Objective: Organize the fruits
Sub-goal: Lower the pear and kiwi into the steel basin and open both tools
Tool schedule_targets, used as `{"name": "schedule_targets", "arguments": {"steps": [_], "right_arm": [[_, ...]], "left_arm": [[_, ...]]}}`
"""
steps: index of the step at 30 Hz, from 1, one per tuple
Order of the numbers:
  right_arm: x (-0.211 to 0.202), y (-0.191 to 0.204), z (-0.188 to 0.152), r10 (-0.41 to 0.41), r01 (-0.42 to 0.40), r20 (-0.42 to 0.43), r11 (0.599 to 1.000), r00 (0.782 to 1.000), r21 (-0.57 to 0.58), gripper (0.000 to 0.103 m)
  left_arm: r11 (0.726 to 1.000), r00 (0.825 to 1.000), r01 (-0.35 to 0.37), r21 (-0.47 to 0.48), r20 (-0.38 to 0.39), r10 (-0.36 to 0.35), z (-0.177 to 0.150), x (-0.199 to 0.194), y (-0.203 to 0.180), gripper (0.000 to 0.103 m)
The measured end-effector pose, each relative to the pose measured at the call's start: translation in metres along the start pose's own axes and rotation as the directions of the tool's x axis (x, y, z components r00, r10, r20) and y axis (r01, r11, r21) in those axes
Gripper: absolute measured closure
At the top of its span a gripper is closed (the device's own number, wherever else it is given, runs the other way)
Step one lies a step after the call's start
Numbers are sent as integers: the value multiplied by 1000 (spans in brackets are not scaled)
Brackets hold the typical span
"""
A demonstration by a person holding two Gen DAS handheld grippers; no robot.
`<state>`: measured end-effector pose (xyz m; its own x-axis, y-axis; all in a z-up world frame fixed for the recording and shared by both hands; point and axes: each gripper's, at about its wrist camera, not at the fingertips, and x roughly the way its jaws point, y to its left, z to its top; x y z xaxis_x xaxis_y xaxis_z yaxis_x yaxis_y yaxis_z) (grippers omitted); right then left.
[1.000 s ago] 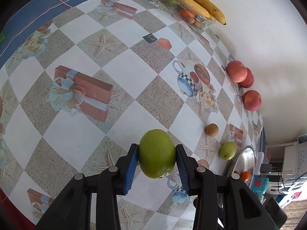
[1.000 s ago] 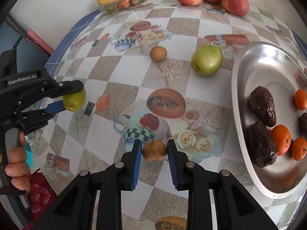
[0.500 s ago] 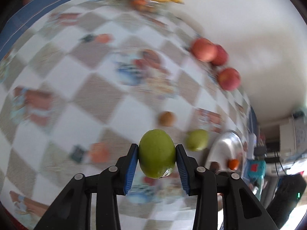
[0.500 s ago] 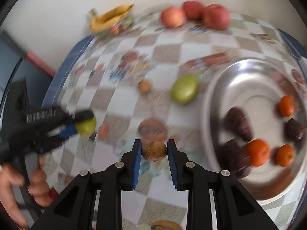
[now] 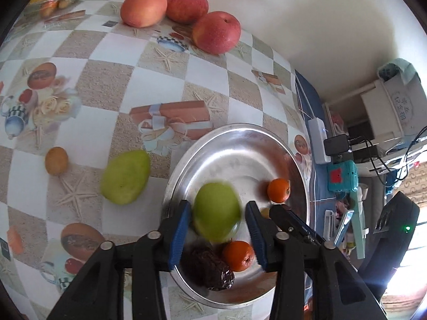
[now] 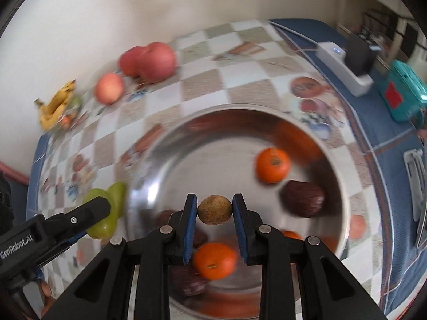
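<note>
Checkered oilcloth printed with teapots, starfish and gift boxes covers the table, which stands against a pale wall.

Over the steel tray, the left gripper has its jaws opening: the green fruit sits between the blue pads, blurred, with a gap showing on the right side and the left pad just at its skin, so it looks freed rather than pinched. Below it in the tray lie a dark wrinkled fruit and an orange touching each other, with a second orange farther toward the tray's far side.

The right gripper is clamped on a small brown fruit, both pads pressing its sides, and hangs above the same tray. Under it are an orange, another orange and a dark fruit beside it.

Outside the tray, just left of its rim, a larger green fruit rests on the cloth, and a small brown fruit lies beyond that. Three red apples sit in a row by the wall, and bananas lie at the far corner. A white power strip and a teal box are on the blue edge past the tray.
</note>
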<state>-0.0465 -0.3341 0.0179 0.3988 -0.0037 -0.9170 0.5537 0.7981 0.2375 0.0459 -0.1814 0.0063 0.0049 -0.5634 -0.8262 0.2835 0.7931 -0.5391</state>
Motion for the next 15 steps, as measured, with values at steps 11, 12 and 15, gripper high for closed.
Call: {"name": "schedule_targets", "arguments": {"steps": [11,12,15], "right_arm": [[1,-22,1,-36,36,0,999,999,39,66],[1,-22,2,-40,40,-1,999,999,36,60],[3,-17,1,-54,54,3,998,999,21,31]], "left_arm": [[978,973,-196,-75,110,204,6,-38,53,20],[969,964,-229,-95,120,239,7,-44,62,15],[934,925,-320,-157,162,344,7,-62,89,0]]}}
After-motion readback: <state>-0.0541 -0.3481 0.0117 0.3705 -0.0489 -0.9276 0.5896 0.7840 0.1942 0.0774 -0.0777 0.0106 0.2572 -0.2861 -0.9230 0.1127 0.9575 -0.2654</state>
